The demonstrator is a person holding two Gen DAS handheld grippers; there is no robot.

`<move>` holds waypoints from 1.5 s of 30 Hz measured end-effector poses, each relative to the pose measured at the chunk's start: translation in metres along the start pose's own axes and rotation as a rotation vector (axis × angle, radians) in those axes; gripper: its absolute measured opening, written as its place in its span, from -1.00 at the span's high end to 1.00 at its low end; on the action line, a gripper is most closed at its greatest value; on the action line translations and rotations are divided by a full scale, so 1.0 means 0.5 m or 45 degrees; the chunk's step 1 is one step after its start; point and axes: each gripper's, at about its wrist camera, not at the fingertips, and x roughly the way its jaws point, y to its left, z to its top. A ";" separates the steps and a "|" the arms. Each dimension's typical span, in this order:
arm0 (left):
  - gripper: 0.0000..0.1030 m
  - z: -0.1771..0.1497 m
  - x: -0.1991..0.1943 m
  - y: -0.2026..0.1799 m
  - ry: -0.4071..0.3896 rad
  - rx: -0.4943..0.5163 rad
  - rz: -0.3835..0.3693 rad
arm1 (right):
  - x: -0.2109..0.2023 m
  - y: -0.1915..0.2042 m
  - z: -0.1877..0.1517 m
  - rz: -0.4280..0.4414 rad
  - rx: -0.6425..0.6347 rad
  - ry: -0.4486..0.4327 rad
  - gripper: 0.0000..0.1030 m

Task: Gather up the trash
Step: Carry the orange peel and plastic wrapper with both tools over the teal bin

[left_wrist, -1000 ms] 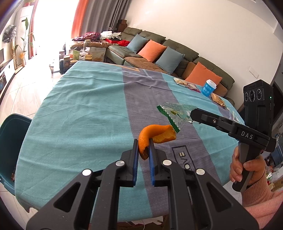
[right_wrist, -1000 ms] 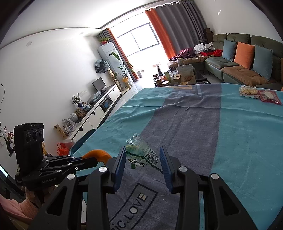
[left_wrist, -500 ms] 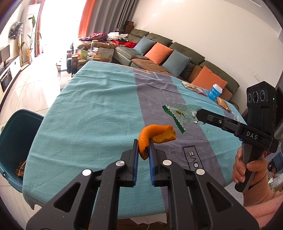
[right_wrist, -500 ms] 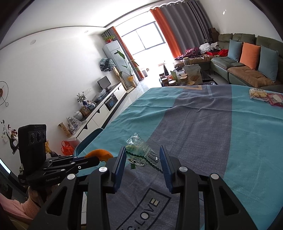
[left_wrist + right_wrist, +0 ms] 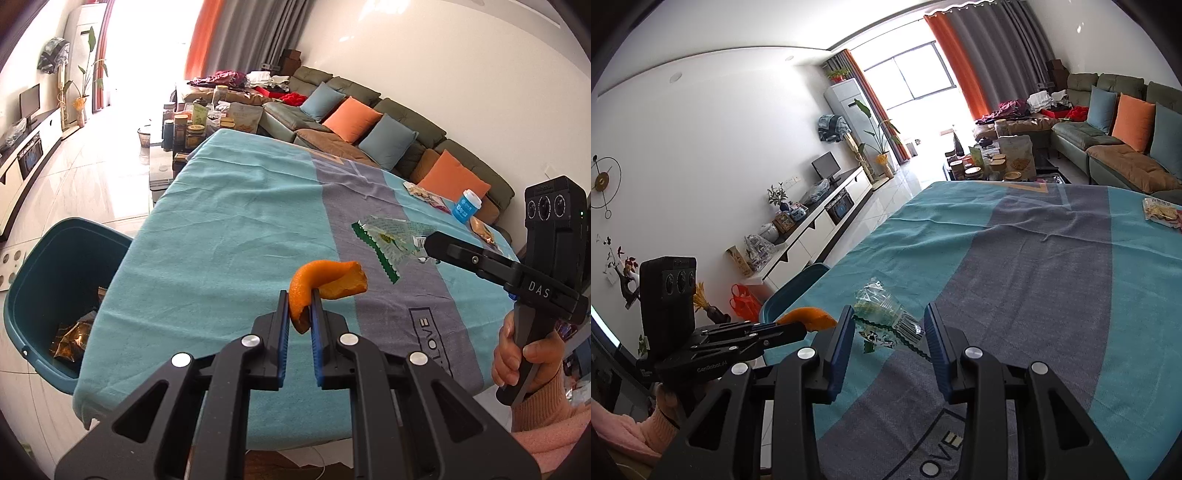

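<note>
My left gripper (image 5: 299, 301) is shut on a curled orange peel (image 5: 325, 282) and holds it above the teal-and-grey tablecloth (image 5: 229, 236), near the table's left side. The peel also shows in the right wrist view (image 5: 809, 317). A clear plastic wrapper with a green zigzag edge (image 5: 388, 240) lies on the cloth. My right gripper (image 5: 888, 328) is open with its fingers on either side of the wrapper (image 5: 882, 314), not closed on it. A dark teal trash bin (image 5: 55, 291) stands on the floor left of the table, with some wrappers inside.
A blue-and-white cup (image 5: 467, 206) and snack packets (image 5: 424, 194) lie at the table's far right. A sofa with orange and blue cushions (image 5: 369, 122) stands behind. A cluttered coffee table (image 5: 207, 122) and a TV unit (image 5: 827, 218) lie beyond.
My left gripper has swung left with the peel, bringing the teal bin further into view. The right gripper stays open around the wrapper.
</note>
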 end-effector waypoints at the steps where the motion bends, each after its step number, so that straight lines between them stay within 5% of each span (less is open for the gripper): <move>1: 0.78 0.000 -0.002 0.003 -0.002 -0.003 0.004 | 0.003 0.004 0.001 0.004 -0.004 0.003 0.29; 45: 0.78 -0.006 -0.114 0.173 -0.145 -0.214 0.217 | 0.151 0.175 0.052 0.213 -0.179 0.110 0.29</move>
